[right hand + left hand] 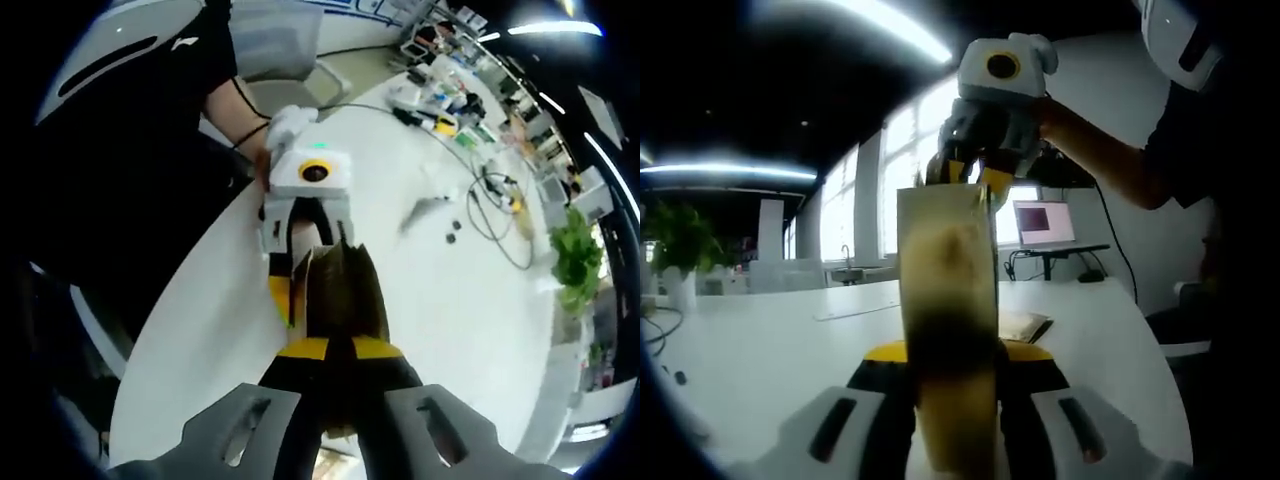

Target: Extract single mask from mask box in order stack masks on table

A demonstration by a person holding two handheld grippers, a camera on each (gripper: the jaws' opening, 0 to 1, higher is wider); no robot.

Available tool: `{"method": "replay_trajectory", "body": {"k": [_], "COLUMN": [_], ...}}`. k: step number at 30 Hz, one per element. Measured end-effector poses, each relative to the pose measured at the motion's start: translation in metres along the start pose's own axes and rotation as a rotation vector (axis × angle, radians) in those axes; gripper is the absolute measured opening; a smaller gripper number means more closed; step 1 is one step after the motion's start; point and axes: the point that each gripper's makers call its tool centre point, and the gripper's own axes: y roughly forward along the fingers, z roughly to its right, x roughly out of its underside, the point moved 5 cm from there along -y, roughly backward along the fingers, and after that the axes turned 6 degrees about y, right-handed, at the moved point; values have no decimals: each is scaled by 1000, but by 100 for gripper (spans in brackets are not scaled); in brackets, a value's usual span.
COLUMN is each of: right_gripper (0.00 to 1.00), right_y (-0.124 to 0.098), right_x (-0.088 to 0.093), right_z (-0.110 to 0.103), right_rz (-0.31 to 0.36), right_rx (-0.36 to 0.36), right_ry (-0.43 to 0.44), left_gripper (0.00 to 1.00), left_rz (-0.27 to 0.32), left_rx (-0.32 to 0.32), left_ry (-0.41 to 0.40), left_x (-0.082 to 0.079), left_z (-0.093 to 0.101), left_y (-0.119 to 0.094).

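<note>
White round table (pixel 440 290), bare beneath; above it, mask box (pixel 947 300) held upright, left gripper (pixel 958 385) clamped on its lower end, right gripper (pixel 338 350) closed on its top edge.

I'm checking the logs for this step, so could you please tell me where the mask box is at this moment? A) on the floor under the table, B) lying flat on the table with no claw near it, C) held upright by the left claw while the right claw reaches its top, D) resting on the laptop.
C: the left claw grips the upright mask box, and the right claw meets its top edge above the table.
</note>
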Motion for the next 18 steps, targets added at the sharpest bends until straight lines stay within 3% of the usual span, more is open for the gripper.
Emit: {"method": "replay_trajectory", "body": {"k": [18], "right_gripper": [0], "right_y": [-1], "right_x": [1], "right_z": [-4], "right_rz": [37], "right_rx": [8], "right_ry": [36], "left_gripper": [34], "left_rz": [-3], "left_rx": [7], "left_ry": [-2], "left_x": [1], "left_z": [0], "left_y": [1]}}
